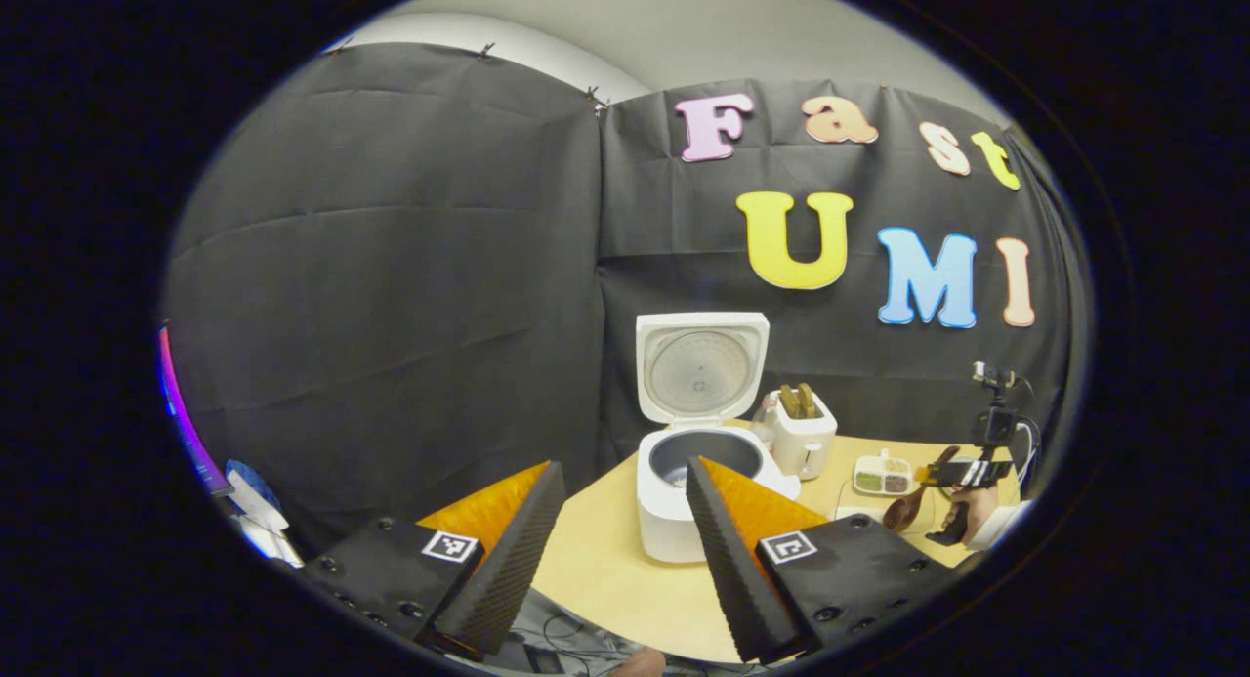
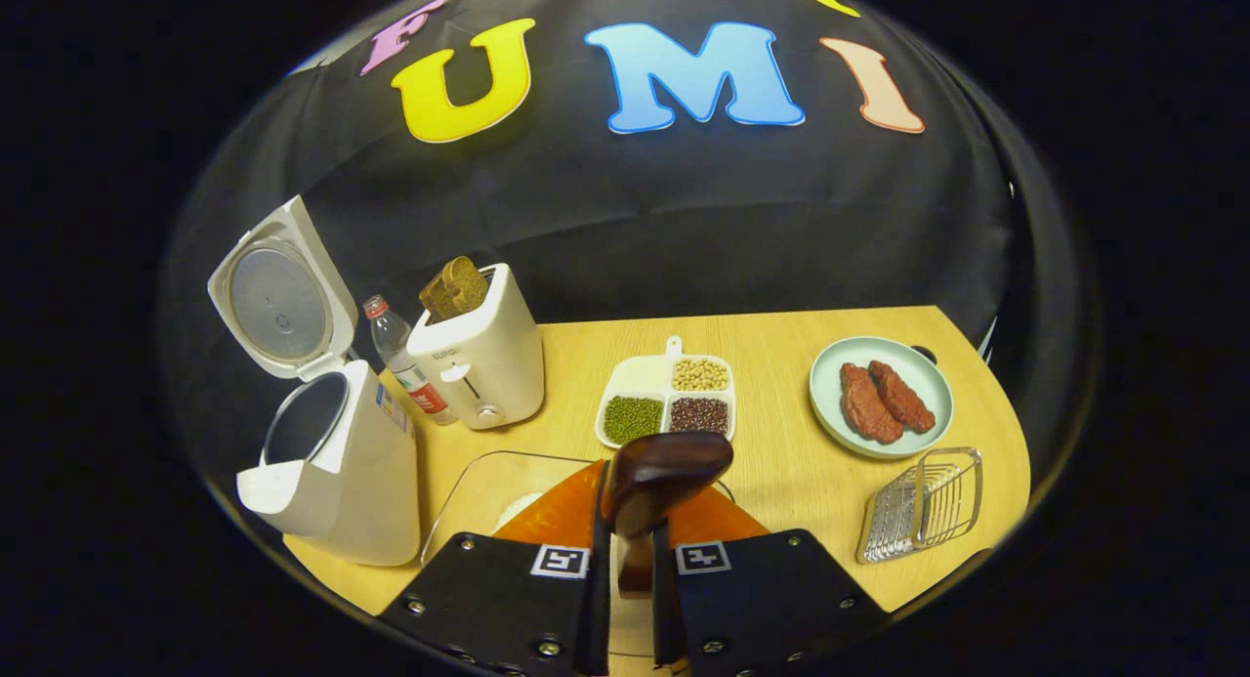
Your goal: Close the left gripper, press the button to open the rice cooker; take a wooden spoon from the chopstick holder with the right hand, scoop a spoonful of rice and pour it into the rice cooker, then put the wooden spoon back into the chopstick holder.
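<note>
Left gripper view, left to right: my left gripper, jaws spread wide with nothing between them, held back from the round-edged pale wooden table; beyond the gap between its fingers, the white rice cooker with lid raised upright and grey inner pot exposed; just right of it, the white toaster with brown slices standing in its slots; then a small white divided dish; at the far right, my right gripper in my hand, with the dark brown wooden spoon angling down to the left. Right gripper view, left to right: the same rice cooker, lid tipped back, at the table's left edge; a clear plastic bottle with a red cap between cooker and toaster, largely hidden in the other view; the toaster; a clear glass dish holding white rice, directly below my right gripper; that gripper's fingers pressed onto the spoon's handle, spoon bowl pointing forward above the dish; the divided dish with green, tan and dark red beans; a pale green plate bearing two red meat pieces; a wire chopstick holder lying near the table's right edge.
</note>
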`<state>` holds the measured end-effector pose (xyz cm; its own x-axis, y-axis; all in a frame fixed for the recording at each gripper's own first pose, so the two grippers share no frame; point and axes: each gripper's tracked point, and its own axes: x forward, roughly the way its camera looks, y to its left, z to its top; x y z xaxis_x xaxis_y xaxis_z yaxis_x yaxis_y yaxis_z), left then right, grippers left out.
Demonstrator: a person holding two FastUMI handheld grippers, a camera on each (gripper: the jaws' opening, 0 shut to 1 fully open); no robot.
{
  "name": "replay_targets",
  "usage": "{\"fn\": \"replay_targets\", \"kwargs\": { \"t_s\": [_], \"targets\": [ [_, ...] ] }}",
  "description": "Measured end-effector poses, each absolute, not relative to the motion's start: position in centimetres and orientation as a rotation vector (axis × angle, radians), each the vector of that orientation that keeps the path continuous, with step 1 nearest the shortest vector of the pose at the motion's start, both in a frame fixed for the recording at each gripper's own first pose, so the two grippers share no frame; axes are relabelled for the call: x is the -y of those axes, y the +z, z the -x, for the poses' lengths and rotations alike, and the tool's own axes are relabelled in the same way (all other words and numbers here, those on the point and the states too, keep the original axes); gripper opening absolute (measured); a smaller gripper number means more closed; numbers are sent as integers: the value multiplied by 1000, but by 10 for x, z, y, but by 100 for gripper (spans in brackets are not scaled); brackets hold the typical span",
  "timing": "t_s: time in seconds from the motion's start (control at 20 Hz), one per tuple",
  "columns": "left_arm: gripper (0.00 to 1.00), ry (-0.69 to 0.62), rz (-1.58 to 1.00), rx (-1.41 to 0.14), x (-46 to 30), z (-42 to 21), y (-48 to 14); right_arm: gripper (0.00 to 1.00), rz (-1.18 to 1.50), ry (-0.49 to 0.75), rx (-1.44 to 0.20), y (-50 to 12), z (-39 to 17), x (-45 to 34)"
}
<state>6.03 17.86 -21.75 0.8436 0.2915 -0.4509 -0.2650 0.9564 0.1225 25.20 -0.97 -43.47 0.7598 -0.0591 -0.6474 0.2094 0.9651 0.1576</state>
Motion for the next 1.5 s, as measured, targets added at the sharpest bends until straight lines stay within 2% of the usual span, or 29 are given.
{"fn": "replay_targets", "kwargs": {
  "t_s": [0.1,0.25,0.3,0.35,0.4,0.5,0.55,0.6,0.65,0.7,0.85,0.9,1.35,1.4,1.5],
  "targets": [
    [94,294,-79,-496,-175,-65,-222,18,-208,-129,-694,-441,-260,0],
    [85,309,-82,-498,-176,-71,-223,18,-235,-77,-720,-449,-270,-25],
    [89,314,-77,-505,-175,-71,-225,18,-271,-56,-740,-452,-270,-35],
    [89,321,-76,-510,-175,-71,-227,18,-299,-50,-750,-455,-272,-41],
    [85,326,-76,-510,-175,-70,-227,18,-330,-44,-755,-455,-274,-45],
    [89,329,-82,-504,-176,-70,-224,18,-444,-24,-784,-456,-276,-57],
    [85,333,-87,-505,-177,-70,-224,18,-522,-19,-800,-456,-278,-61],
    [89,338,-87,-507,-178,-69,-223,18,-591,-27,-807,-456,-279,-61],
    [85,344,-85,-509,-179,-69,-224,18,-645,-35,-807,-456,-281,-60],
    [89,348,-83,-509,-179,-68,-223,18,-680,-39,-804,-455,-281,-56],
    [89,339,-101,-502,-177,-68,-218,18,-768,-41,-783,-446,-274,-45],
    [85,335,-106,-502,-176,-67,-218,18,-795,-42,-768,-441,-272,-40],
    [85,287,-126,-492,-162,-74,-209,18,-984,-14,-631,-382,-262,-9],
    [91,285,-129,-488,-162,-74,-208,18,-1002,-5,-615,-373,-263,-10],
    [86,278,-130,-488,-161,-73,-208,18,-1034,17,-581,-352,-264,-15]
  ]
}}
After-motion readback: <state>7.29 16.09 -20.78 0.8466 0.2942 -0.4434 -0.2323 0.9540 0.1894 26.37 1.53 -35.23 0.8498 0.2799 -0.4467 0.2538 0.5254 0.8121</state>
